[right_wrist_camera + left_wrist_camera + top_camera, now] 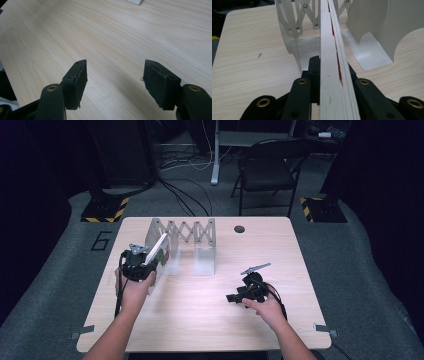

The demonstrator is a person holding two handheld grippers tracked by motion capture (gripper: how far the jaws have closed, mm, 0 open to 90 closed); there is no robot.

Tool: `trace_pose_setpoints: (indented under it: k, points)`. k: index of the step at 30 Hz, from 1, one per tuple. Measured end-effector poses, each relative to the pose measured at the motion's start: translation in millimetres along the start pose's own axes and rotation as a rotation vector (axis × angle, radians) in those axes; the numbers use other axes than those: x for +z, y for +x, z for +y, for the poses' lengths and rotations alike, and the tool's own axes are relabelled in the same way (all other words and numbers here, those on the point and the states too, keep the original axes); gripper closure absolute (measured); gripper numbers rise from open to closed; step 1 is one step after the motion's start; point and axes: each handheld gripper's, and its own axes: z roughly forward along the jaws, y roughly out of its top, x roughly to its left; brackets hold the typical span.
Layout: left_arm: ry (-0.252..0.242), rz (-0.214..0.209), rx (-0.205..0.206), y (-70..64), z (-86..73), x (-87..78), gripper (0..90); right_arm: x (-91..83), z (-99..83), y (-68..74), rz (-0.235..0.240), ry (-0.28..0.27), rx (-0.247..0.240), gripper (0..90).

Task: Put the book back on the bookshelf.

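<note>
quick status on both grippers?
Left gripper: shut on a thin book, held edge-up by the metal book rack.
Right gripper: open, holding nothing, over the table.

Book (332, 62) sitting between left gripper (141, 261) fingers (298, 100), rack (182, 242) just ahead; right gripper (239, 297) hovering over bare surface (200, 320), well apart.

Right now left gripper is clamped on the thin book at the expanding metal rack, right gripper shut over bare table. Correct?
Not quite: the right gripper is open, jaws wide apart over bare table, per the right gripper view. The left gripper is indeed clamped on the thin book at the rack.
</note>
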Motion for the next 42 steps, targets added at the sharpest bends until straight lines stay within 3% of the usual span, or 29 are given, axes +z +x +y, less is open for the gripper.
trace_pose_setpoints:
  k: [26, 42]
  points:
    - [0.030, 0.061, -0.041, 2.5, 9.9, 36.8, 76.0, -2.5, -0.9, -0.3, 0.010, -0.002, 0.008, 35.7]
    - [0.055, 0.100, -0.028, 3.5, 9.3, 53.7, 76.0, -5.3, -0.9, -2.3, 0.019, -0.002, 0.011, 35.7]
